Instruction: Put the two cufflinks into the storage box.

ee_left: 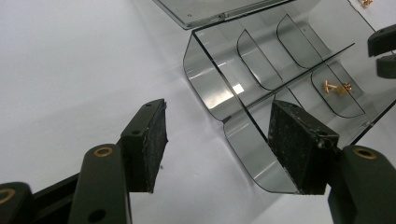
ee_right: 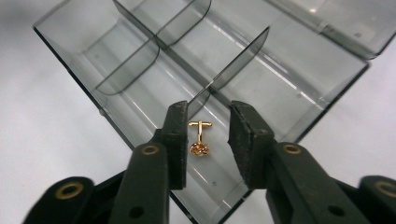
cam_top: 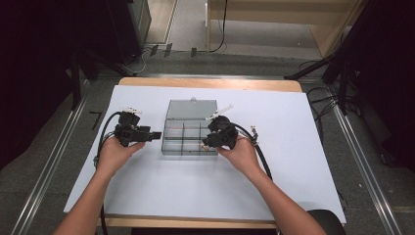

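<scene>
You were in the middle of dropping a cufflink [ee_right: 199, 138] into the box [cam_top: 172, 148], the clear organiser with its lid [cam_top: 191, 108] folded back on the far side, lying on the white table [cam_top: 293, 161]. Your right gripper [cam_top: 209, 142] hung over the box's near right compartment, and its jaws stood a little apart with the gold cufflink between them, close by one pad but not squeezed; I judged it released and lying on the compartment floor, though whether it still leaned on that pad I could not tell. In the left gripper view the same cufflink [ee_left: 337, 87] lay in that compartment, beside a curved divider. Your left gripper [cam_top: 157, 135] sat at the box's left end with its jaws wide and gripping nothing; one pad was by the box's corner wall, the other over bare table, so it looked ready to steady the box rather than holding it. More small gold pieces [cam_top: 254, 129] lay on the table just right of your right hand [cam_top: 240, 152]. The next move called for lifting the right gripper straight up, clear of the dividers and without snagging the cufflink, then reaching right for another piece.
</scene>
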Tool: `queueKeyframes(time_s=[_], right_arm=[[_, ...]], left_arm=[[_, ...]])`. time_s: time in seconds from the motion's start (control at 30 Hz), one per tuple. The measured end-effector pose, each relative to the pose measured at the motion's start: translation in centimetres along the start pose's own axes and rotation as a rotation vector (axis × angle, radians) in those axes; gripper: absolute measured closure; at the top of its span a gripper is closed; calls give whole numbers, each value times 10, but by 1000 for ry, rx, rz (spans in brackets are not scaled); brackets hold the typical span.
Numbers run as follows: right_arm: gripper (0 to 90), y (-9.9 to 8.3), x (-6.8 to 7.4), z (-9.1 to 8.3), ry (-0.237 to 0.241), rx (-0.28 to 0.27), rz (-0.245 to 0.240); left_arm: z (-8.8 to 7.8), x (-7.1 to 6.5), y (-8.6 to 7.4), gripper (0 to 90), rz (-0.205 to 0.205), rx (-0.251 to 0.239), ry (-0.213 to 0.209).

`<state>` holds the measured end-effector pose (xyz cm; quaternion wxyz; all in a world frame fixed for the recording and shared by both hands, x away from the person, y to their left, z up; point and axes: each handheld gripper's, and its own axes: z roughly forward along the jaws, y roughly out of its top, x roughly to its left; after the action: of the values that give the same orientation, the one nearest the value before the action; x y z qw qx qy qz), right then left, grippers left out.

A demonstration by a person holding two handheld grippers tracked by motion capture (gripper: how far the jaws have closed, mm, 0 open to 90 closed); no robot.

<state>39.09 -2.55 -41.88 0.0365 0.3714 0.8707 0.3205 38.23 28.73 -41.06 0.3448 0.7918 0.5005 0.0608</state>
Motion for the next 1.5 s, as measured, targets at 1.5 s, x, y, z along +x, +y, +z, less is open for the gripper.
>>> queueKeyframes(time_s=[1.5], right_arm=[[596, -25, -70, -56, -137, -95, 145]], left_arm=[[1, 0, -1, 377, 8, 8, 4]])
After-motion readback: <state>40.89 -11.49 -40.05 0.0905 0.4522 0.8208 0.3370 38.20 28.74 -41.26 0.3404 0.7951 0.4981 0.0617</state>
